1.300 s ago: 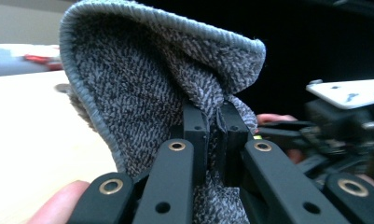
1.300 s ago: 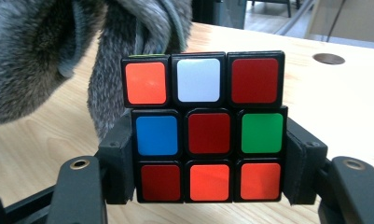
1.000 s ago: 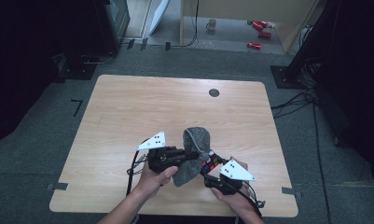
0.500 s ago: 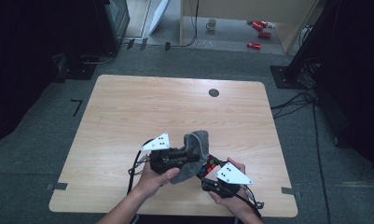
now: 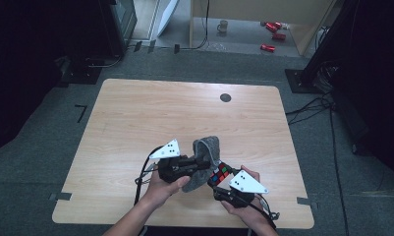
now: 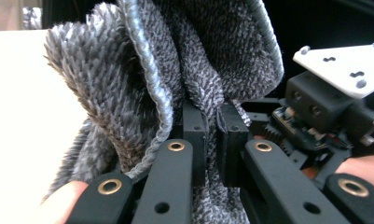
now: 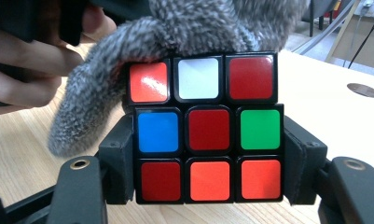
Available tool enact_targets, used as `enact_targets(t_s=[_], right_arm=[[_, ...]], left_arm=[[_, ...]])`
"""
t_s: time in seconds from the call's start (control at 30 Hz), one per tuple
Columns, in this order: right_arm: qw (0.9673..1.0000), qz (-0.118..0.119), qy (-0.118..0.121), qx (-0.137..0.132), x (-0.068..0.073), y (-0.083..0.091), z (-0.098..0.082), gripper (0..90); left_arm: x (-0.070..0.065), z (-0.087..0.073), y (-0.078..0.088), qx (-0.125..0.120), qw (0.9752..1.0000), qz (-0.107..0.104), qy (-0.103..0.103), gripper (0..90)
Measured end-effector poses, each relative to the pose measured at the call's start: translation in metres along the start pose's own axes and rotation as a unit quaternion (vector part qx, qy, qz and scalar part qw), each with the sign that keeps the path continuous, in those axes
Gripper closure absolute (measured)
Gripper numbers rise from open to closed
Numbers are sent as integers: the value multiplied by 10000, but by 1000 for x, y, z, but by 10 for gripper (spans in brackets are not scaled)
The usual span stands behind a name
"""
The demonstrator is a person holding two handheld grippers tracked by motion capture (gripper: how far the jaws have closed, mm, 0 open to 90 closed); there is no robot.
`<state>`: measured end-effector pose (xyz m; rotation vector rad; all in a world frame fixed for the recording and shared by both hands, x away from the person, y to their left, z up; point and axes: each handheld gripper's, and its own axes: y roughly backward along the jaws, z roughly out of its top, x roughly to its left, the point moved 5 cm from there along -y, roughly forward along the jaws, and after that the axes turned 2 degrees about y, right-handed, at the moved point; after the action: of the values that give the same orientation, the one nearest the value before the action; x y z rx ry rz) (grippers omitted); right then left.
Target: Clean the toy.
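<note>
Left gripper (image 6: 211,135) clamped on grey cloth (image 6: 175,70); right gripper (image 7: 208,154) around puzzle cube (image 7: 208,128).

Fuzzy grey cloth (image 6: 208,60), glossy plastic cube (image 7: 208,128), matt wooden table (image 5: 150,118)

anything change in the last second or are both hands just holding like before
Hardly anything. The grey cloth bunched up slightly taller over the puzzle cube. Nothing was taken or let go: the left gripper stays pinched on the cloth, the right gripper stays clamped on the cube's sides, and both hands kept their place near the front edge of the table.
</note>
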<state>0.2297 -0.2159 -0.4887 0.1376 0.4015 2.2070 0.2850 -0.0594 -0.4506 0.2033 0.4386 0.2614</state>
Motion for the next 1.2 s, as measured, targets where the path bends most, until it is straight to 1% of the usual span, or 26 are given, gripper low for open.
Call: enact_targets(t_s=[0.03, 0.1, 0.13, 0.17, 0.23, 0.27, 0.3, 0.33, 0.37, 0.4, 0.47, 0.5, 0.53, 0.6, 0.63, 0.67, 0.7, 0.77, 0.8, 0.83, 0.9, 0.97, 1.0, 1.07, 1.17, 1.2], right_arm=[[10000, -3, -6, -17, -1, 2, 1, 342], [10000, 13, -61, -66, -2, 5, 2, 342], [9999, 30, -81, -92, -2, 6, 3, 342], [9999, 38, -90, -89, -3, 6, 3, 342], [9999, 38, -99, -74, -2, 3, 2, 342], [9999, 29, -91, -48, -2, 2, 2, 342], [9999, 12, -97, -29, -2, 1, 2, 342], [9999, 12, -97, -29, -2, 1, 2, 342], [10000, 5, -97, -23, -2, 1, 2, 342], [10000, -1, -93, -32, -3, 2, 2, 342], [9999, -16, -111, -48, -4, 5, 3, 342], [9999, 1, -117, -67, -5, 6, 3, 342], [9999, 13, -114, -69, -5, 6, 3, 341], [9999, 46, -121, -89, -4, 5, 3, 341], [9999, 48, -117, -78, -3, 4, 3, 341], [9999, 36, -107, -64, -4, 4, 3, 342], [9999, 22, -124, -52, -4, 3, 3, 342], [9999, -17, -110, -32, -6, 4, 2, 342], [9999, -16, -116, -41, -7, 5, 2, 341], [9999, -9, -137, -53, -7, 6, 2, 341], [9999, 1, -123, -98, -7, 8, 4, 342], [9997, 30, -148, -203, -8, 11, 7, 341], [9995, 42, -189, -255, -10, 12, 9, 341], [9987, 74, -347, -377, -13, 15, 12, 342], [9958, 122, -657, -619, -22, 21, 19, 342], [9952, 133, -704, -665, -23, 23, 21, 341]], left_arm=[[6, -1, 1, 18, 9999, 116, 94, 863], [15, -4, 3, 2, 9992, 227, 326, 864], [13, -4, 3, -10, 9992, 218, 342, 864], [10, -3, 2, -30, 9994, 188, 290, 864], [-3, 0, -1, -108, 9998, -110, 123, 863], [-7, 0, -2, -115, 9997, -186, 83, 863], [-10, 1, -3, -85, 9999, -147, -9, 862], [-9, 1, -3, -78, 9999, -117, -18, 862], [-6, 1, -3, -51, 10000, -73, 31, 862], [1, -1, -2, -10, 9999, 46, 129, 862], [10, -5, 0, -9, 9994, 219, 259, 864], [10, -6, 0, -18, 9995, 189, 271, 864], [6, -4, 0, -63, 9995, 104, 276, 865], [-7, 0, -2, -129, 9995, -263, 123, 865], [-12, 1, -3, -115, 9996, -273, 9, 865], [-15, 3, -4, -54, 9997, -151, -187, 865], [-14, 3, -5, -9, 9997, -99, -235, 864], [-5, 0, -4, 46, 10000, 0, -55, 865], [3, -3, -3, 53, 9999, 141, 3, 865], [9, -6, -2, 80, 9996, 275, 37, 866], [15, -7, 2, 61, 9992, 390, 88, 866], [18, -5, 6, -33, 9992, 372, 120, 866], [19, -4, 7, -83, 9993, 324, 160, 866], [21, -4, 8, -126, 9992, 267, 260, 865], [24, -8, 6, -52, 9991, 292, 307, 864], [23, -10, 3, 7, 9992, 201, 339, 864]])
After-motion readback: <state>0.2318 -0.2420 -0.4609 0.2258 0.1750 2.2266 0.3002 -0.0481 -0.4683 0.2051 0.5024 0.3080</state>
